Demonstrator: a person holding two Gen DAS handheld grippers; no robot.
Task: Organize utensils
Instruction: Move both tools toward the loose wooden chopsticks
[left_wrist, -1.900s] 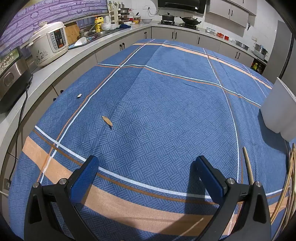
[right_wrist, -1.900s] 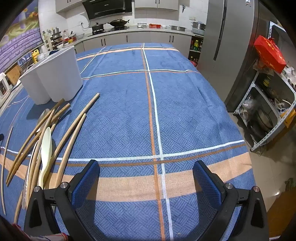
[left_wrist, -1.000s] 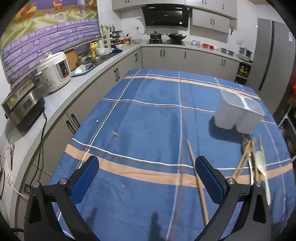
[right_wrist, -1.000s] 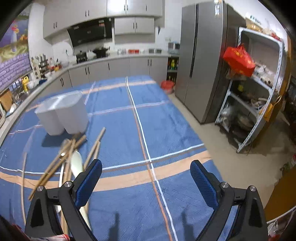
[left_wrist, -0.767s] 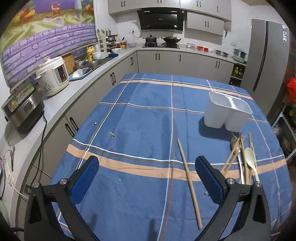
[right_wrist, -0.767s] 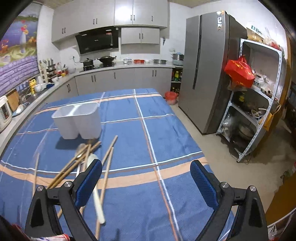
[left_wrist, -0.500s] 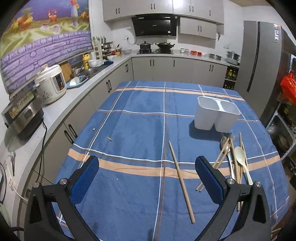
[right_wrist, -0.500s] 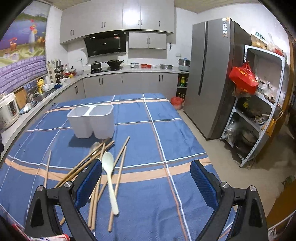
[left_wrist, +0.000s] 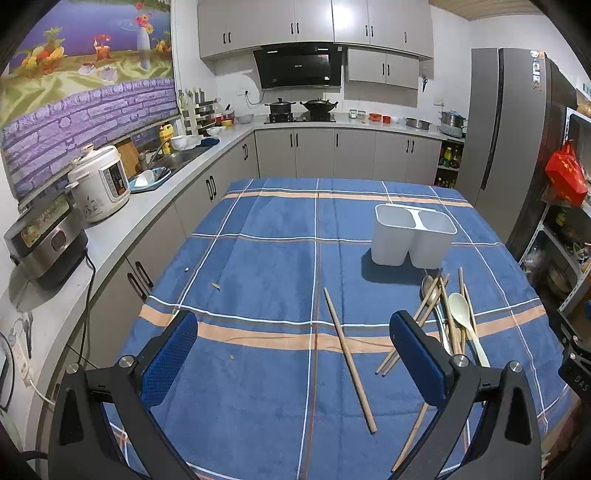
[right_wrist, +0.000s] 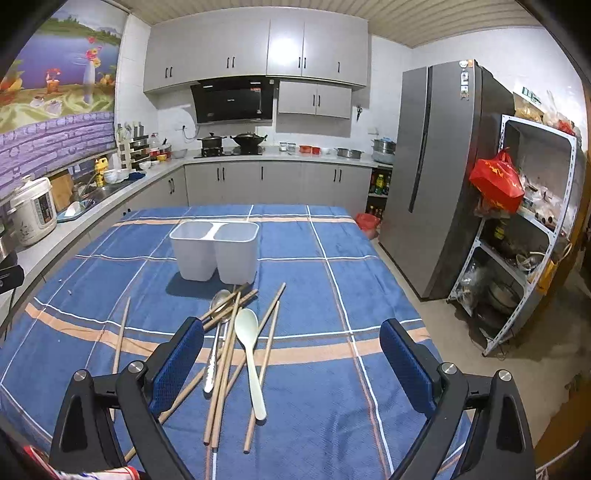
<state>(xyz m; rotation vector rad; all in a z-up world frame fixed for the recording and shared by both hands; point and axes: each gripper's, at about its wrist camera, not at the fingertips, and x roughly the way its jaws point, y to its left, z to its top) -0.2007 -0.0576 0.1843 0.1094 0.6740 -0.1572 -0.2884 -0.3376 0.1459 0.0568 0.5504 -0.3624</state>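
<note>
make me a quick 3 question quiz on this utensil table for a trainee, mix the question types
1. True or false: the white two-compartment holder already has utensils in it.
2. Multiple choice: the pale green spoon lies (a) inside the holder, (b) on the chopstick pile on the blue tablecloth, (c) in the right gripper.
3. Fill in: one single chopstick lies apart from the pile, nearer the ____ gripper.

Key
1. False: both compartments look empty.
2. b.
3. Left: it shows between the open fingers of the left gripper. Both grippers are open and hold nothing.
</note>
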